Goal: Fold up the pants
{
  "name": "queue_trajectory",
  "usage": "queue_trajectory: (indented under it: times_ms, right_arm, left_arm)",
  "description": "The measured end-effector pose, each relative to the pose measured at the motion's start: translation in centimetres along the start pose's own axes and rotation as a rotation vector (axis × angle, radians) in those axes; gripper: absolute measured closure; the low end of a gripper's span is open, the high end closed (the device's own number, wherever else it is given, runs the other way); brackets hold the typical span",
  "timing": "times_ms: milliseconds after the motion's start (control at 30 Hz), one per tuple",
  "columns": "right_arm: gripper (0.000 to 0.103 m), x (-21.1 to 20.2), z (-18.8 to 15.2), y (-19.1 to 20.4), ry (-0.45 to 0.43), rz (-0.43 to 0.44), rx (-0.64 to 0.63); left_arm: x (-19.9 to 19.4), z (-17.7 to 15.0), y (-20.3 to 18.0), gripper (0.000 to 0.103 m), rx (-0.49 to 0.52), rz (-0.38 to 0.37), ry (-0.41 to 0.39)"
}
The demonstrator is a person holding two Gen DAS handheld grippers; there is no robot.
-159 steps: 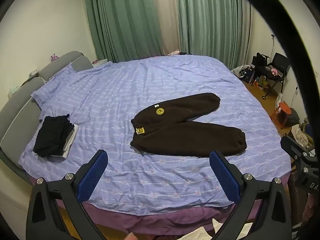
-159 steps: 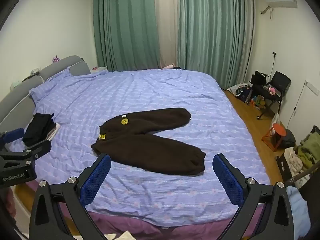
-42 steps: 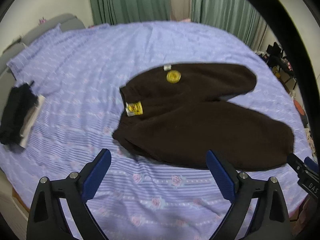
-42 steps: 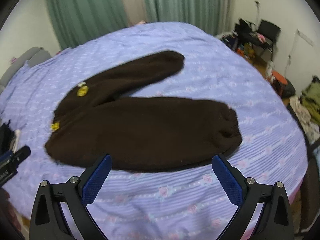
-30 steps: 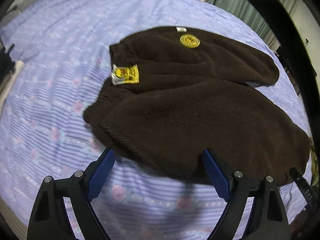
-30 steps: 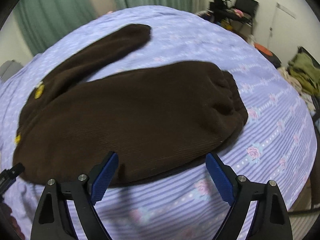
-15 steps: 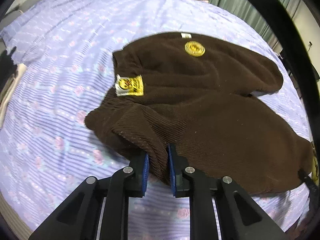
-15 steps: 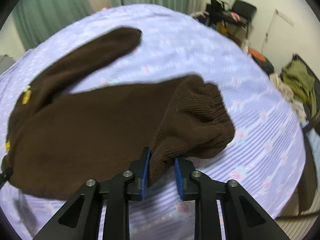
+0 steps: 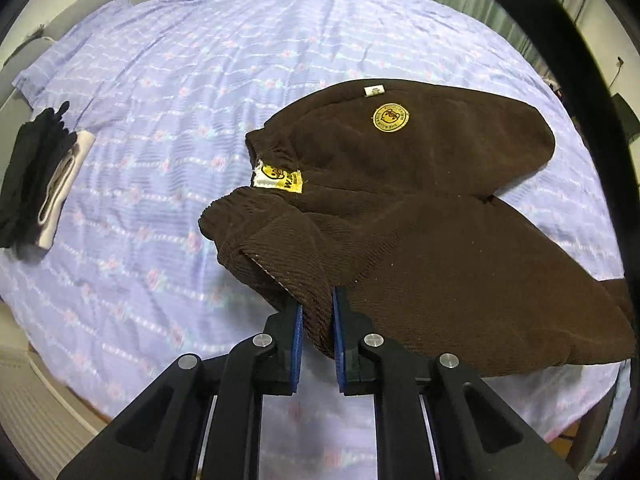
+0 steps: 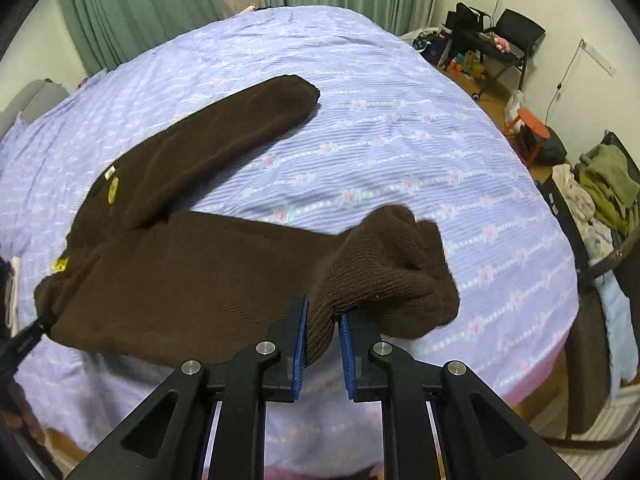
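Dark brown fleece pants (image 9: 420,200) lie on the bed with a round yellow patch (image 9: 391,117) and a yellow-white waist label (image 9: 278,178). My left gripper (image 9: 317,312) is shut on the near waistband corner and holds it lifted. In the right wrist view the pants (image 10: 192,280) stretch leftward, the far leg (image 10: 224,124) lying flat. My right gripper (image 10: 323,320) is shut on the near leg's cuff (image 10: 384,264), which is bunched and raised off the sheet.
The bed has a lilac flowered sheet (image 9: 160,80). A folded black and white clothes pile (image 9: 36,184) lies at its left edge. A grey headboard (image 9: 100,4) stands behind. On the right are a red stool (image 10: 528,128), a black chair (image 10: 516,36) and heaped clothes (image 10: 604,188).
Both grippers, open and approaching 1 s ago, have shut on the pants: left on the waistband, right on the cuff. Since half a second ago both have lifted the fabric a little.
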State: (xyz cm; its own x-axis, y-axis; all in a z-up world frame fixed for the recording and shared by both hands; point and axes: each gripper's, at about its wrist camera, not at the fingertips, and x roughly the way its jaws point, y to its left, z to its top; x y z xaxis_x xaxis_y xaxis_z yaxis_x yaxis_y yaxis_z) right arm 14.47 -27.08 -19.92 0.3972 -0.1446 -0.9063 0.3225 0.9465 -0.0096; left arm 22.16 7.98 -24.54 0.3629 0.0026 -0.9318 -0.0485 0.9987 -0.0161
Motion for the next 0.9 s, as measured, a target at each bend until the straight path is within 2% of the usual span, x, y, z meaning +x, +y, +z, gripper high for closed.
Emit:
queue_trajectory:
  times_ms: [133, 233, 400, 533, 633, 700, 767, 800, 833, 867, 900]
  right_arm:
    - [0.088, 0.0, 1.8, -1.0, -0.043, 0.004, 0.011]
    - [0.088, 0.4, 4.3, -0.7, -0.121, 0.009, 0.045]
    - [0.089, 2.3, 12.6, 0.3, -0.286, 0.043, 0.133]
    - [0.089, 4.8, 18.1, 2.7, -0.361, 0.059, 0.128]
    - [0.089, 7.7, 22.1, 5.2, -0.364, 0.065, 0.084]
    - [0.089, 10.4, 24.2, 7.1, -0.345, 0.07, 0.049]
    - [0.089, 12.8, 25.2, 8.5, -0.321, 0.064, 0.017]
    - [0.089, 13.9, 25.6, 9.1, -0.309, 0.06, 0.007]
    - [0.088, 14.4, 25.5, 9.3, -0.304, 0.056, 0.003]
    - [0.086, 15.1, 25.7, 9.8, -0.306, 0.052, -0.007]
    - [0.075, 15.5, 25.7, 10.3, -0.311, 0.046, -0.017]
  left_arm:
    - [-0.3, 1.3, -0.6, 0.089, -0.011, 0.015, -0.003]
    - [-0.2, 4.3, -1.0, 0.089, -0.037, 0.012, -0.045]
    - [-0.8, 10.5, -1.9, 0.089, -0.072, -0.003, -0.178]
    - [0.2, 15.7, -1.7, 0.089, -0.103, -0.014, -0.244]
    - [1.7, 18.5, -1.2, 0.089, -0.114, 0.005, -0.231]
    - [3.1, 19.0, -1.0, 0.089, -0.11, 0.016, -0.2]
    - [5.5, 20.0, -1.0, 0.086, -0.104, 0.028, -0.146]
    - [6.2, 18.8, -1.0, 0.085, -0.107, 0.029, -0.133]
    - [7.4, 19.4, -1.2, 0.083, -0.105, 0.028, -0.118]
    - [8.1, 19.8, -1.0, 0.081, -0.094, 0.025, -0.099]
    - [8.6, 20.2, -1.0, 0.079, -0.091, 0.022, -0.088]
